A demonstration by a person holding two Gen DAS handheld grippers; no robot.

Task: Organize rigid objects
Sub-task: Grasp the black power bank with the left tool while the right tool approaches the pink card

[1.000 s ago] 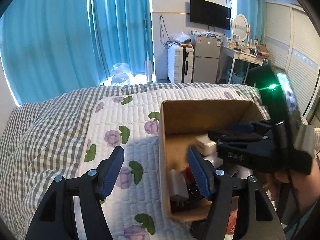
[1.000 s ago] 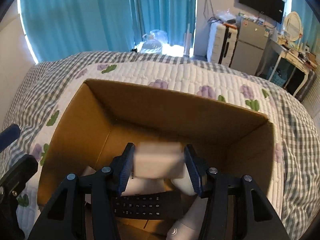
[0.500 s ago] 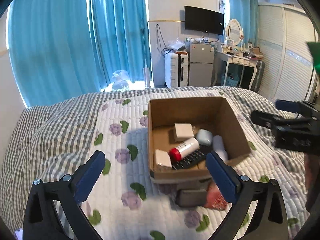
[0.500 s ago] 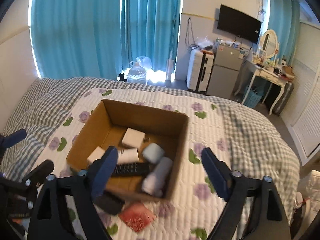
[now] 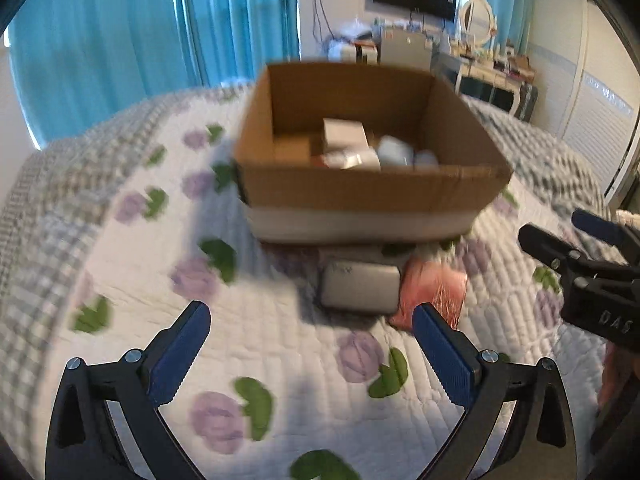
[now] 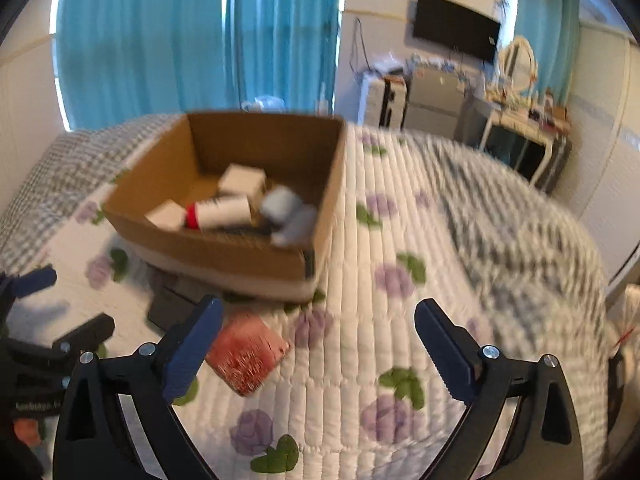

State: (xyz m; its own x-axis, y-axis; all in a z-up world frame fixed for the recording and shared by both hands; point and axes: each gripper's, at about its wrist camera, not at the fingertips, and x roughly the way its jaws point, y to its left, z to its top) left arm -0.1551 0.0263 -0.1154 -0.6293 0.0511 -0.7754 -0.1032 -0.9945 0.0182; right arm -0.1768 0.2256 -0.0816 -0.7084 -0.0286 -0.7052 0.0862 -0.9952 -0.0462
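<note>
We see the left hand-held gripper [image 5: 310, 344] and the right hand-held gripper [image 6: 318, 340] both spread wide, gripping nothing, above the quilted bed [image 5: 280, 344]. The cardboard box [image 5: 360, 188] sits farther off on the bed, containing a white box [image 6: 242, 180], a red-capped tube [image 6: 220, 212] and pale rounded items. Just near of it lie a grey flat case [image 5: 360, 288] and a red packet [image 6: 246, 350], touching.

We see a brown cardboard box [image 5: 360, 188], a white quilt [image 5: 304, 344] printed with purple flowers and green leaves, a grey-and-white checked blanket [image 5: 44, 200], a red packet [image 6: 246, 350] and turquoise curtains [image 5: 160, 28].
</note>
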